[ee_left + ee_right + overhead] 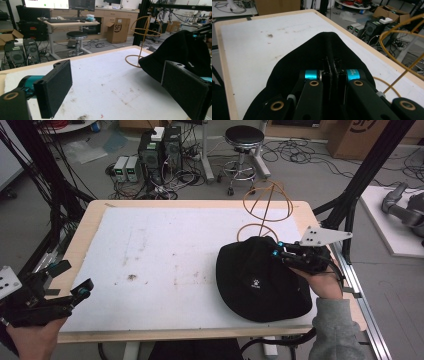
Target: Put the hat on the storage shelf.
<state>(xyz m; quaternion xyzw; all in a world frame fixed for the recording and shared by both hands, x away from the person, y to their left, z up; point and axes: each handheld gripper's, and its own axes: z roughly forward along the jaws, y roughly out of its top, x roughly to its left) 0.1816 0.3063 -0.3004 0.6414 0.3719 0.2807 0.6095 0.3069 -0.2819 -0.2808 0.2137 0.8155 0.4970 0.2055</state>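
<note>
the black cap (260, 282) lies on the white mat (165, 260), toward the mat's right front corner, with its far edge lifted. the right gripper (278, 251) has its jaws pressed together on a fold of that far edge; in the right gripper view the fabric (317, 53) is pinched between the two pads and drapes away below them. the wire hat stand (266, 202) stands just beyond the cap, at the mat's far right; its base ring sits close to the cap's far edge, though contact cannot be confirmed. judged from this, the likely step is carrying the cap onto the stand, and the governing relation is that the stand lies directly behind the held edge, on the right hand's side, so the right gripper is much the nearer. the left gripper (75, 287) hovers off the mat's left front corner, well apart from the cap, its jaws spread wide with nothing between them. the stretch of mat between left gripper and cap carries only stains. risk noted: the light wire stand could tip or slide if the cap drags against it.
</note>
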